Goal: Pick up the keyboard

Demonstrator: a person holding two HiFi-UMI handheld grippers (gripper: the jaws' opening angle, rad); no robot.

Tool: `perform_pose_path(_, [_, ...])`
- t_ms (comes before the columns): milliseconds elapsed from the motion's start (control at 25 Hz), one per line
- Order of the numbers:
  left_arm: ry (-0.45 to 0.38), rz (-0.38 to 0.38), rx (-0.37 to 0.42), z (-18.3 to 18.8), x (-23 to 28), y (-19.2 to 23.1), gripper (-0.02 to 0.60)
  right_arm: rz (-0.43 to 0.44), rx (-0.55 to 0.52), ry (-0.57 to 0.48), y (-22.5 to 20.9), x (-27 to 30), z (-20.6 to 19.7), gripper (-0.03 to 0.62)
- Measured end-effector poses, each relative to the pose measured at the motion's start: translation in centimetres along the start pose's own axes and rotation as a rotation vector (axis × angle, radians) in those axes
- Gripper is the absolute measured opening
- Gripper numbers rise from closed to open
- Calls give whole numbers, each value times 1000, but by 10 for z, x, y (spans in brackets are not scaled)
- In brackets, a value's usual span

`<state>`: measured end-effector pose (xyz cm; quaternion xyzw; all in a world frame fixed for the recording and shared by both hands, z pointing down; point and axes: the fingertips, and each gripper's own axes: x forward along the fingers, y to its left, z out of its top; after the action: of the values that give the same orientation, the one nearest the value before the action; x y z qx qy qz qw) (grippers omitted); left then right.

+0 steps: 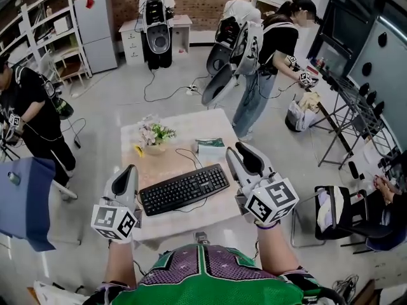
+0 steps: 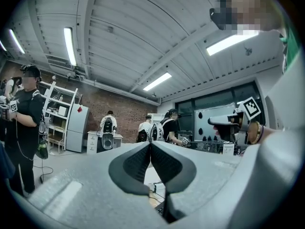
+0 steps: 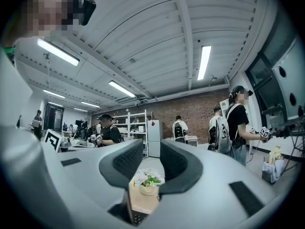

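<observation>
The keyboard [image 1: 184,189] lies flat near the front edge of the table [image 1: 210,122]. A small flower pot [image 1: 154,135] stands near the back left corner. My left gripper [image 1: 130,170] is just beside the keyboard's left end, jaws squeezed together on nothing. My right gripper [image 1: 238,150] is by its right end, jaws apart, pinching nothing.

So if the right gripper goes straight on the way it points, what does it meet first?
Probably the flower pot, framed between the right gripper's open jaws; the keyboard sits below that line. Height unclear; it may pass over.
</observation>
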<state>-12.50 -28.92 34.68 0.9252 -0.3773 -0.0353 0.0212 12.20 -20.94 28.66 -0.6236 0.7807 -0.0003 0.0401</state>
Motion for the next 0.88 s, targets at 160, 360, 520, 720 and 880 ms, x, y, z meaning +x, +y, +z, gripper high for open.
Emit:
perform_pose_path(160, [0, -6, -5, -3, 8, -3, 18, -3, 7, 9, -4, -1, -4, 101])
perform_pose_path(360, [-1, -16, 7, -3, 19, -9, 39, 2, 11, 14, -11, -1, -8, 101])
perform_pose_path(520, [53, -45, 21, -15, 24, -12, 180, 17, 6, 26, -9, 0, -14, 101])
perform_pose_path(720, [97, -26, -40, -36, 20, -1, 189, 13, 14, 79, -22, 1, -34, 101])
perform_pose_path(880, [139, 2, -74, -57, 17, 13, 189, 23, 43, 149, -34, 10, -63, 101])
